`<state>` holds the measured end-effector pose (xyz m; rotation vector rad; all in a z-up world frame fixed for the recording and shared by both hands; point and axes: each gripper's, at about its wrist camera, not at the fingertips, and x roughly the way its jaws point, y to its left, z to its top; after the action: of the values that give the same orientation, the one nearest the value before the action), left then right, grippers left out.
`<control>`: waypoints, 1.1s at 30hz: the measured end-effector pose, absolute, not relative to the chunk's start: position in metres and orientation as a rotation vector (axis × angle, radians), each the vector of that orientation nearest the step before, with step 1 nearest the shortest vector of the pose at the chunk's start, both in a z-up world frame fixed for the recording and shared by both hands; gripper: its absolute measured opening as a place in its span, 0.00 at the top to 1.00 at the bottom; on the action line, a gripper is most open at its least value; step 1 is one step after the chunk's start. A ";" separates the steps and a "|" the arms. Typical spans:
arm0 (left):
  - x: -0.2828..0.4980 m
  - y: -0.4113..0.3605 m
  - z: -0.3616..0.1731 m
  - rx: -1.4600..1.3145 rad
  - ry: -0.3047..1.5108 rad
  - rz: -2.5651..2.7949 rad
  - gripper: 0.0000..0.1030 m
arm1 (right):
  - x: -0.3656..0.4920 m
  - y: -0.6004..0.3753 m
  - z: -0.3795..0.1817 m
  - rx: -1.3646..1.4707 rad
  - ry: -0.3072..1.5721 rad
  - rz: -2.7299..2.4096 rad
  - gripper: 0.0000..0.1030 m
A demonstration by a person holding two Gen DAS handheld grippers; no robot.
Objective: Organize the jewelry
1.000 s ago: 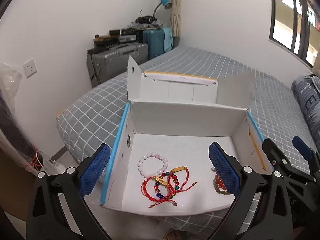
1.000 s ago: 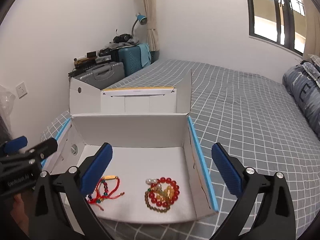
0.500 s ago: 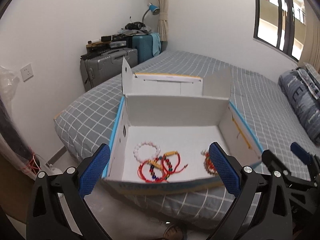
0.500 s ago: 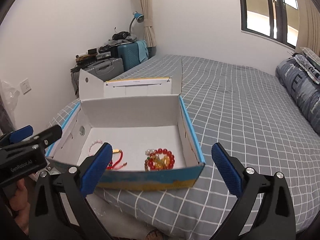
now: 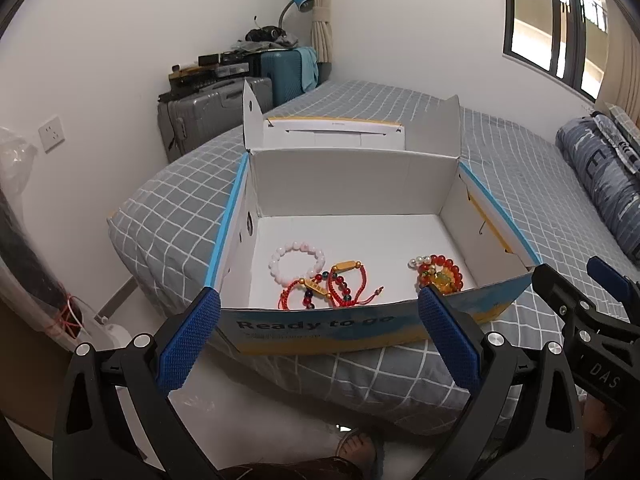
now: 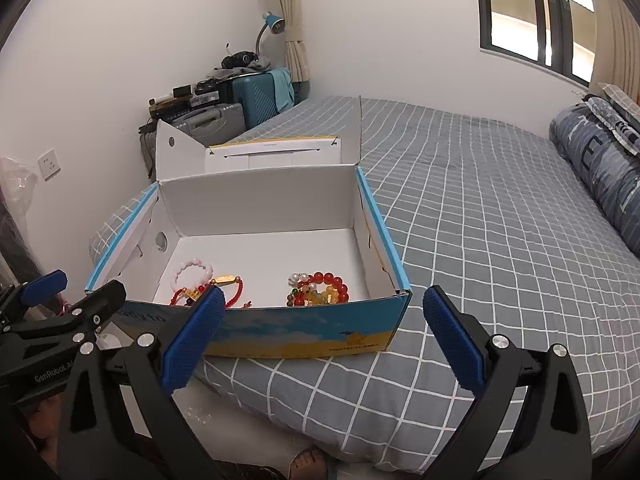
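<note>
An open white cardboard box [image 5: 352, 184] [image 6: 260, 208] sits at the foot of the bed. Inside lie a pink bead bracelet [image 5: 296, 262] [image 6: 192, 274], tangled red cord bracelets with gold charms [image 5: 332, 284] [image 6: 218, 290], and a red and amber bead pile [image 5: 440, 274] [image 6: 320, 288]. My left gripper [image 5: 316, 336] is open and empty, in front of the box's near wall. My right gripper [image 6: 320, 336] is open and empty, also just short of the box front. Each gripper shows at the edge of the other's view.
The bed has a grey checked sheet [image 6: 480, 220]. A rolled blue quilt [image 6: 600, 168] lies at the right. Suitcases [image 5: 216, 116] and a blue desk lamp [image 5: 300, 0] stand by the far wall. The open lid [image 5: 340, 132] stands behind the box. A sandalled foot [image 5: 356, 448] is on the floor.
Both grippers have pulled back from over the box to in front of its near wall. The jewellery has not moved. Both stay open.
</note>
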<state>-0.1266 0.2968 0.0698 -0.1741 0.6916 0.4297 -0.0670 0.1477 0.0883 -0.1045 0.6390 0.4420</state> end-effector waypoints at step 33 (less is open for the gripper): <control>-0.122 0.294 0.071 -0.168 0.695 0.431 0.05 | -0.064 0.147 0.084 -0.116 0.667 0.441 0.07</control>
<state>-0.1217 0.2941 0.0707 -0.1683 0.6950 0.4314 -0.0643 0.1473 0.0835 -0.1164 0.6670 0.4407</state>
